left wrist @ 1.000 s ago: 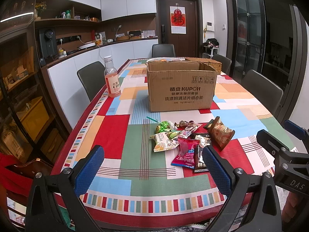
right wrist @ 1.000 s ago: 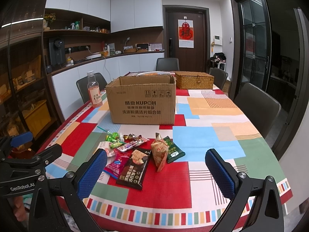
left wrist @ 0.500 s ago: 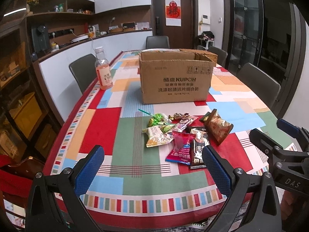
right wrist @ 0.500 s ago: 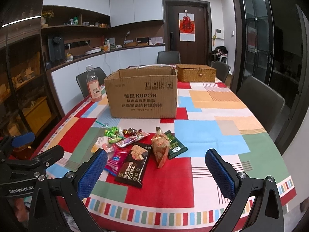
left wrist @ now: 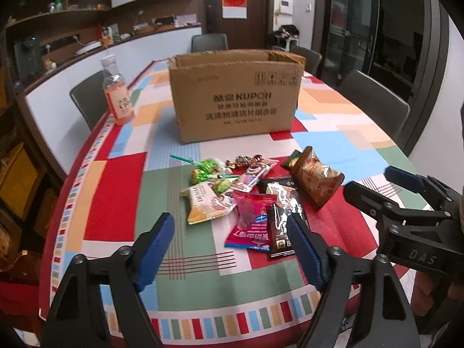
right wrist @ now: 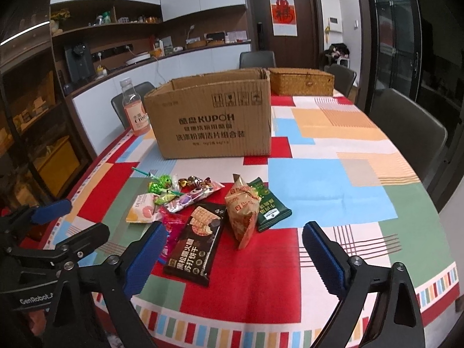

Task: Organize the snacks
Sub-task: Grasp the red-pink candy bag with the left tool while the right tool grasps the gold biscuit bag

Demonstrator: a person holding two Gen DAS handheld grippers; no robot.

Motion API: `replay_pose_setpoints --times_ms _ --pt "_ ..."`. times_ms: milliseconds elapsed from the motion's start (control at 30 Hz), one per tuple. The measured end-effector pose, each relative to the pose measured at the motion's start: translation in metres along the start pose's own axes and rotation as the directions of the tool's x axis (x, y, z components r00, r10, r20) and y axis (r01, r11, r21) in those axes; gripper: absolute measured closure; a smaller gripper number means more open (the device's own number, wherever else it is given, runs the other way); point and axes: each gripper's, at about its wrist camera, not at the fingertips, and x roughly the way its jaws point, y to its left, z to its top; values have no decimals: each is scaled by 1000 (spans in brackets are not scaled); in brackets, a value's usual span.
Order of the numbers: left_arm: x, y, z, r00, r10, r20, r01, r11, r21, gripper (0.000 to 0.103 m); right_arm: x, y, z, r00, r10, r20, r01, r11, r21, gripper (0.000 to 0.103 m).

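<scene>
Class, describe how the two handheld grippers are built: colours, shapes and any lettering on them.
Both are black frames of bolted, angular link arms. The left gripper and right gripper each carry two flat blue ribbed pads. White lettering reads "GenRobot.A" on the left body and "DAS" on the right. No cables or sleeves show.

A pink drink bottle (right wrist: pixel 135 109) stands upright near the table's left edge on a patchwork tablecloth (right wrist: pixel 324 185); a woven lidded basket (right wrist: pixel 301 81) sits at the far end; grey chairs (right wrist: pixel 411 133) line the sides; a red-and-white poster (right wrist: pixel 283 14) hangs on the dark door (right wrist: pixel 261 14).
</scene>
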Motion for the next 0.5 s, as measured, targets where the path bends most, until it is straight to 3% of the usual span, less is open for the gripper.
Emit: replay_pose_setpoints --times_ms 133,500 --pt "16 -4 3 998 -35 -46 35 999 13 38 17 -2 2 999 22 -43 -22 1000 6 17" --pt "63 -5 6 977 -124 -175 127 992 6 53 60 -5 5 987 57 -153 -56 998 13 35"
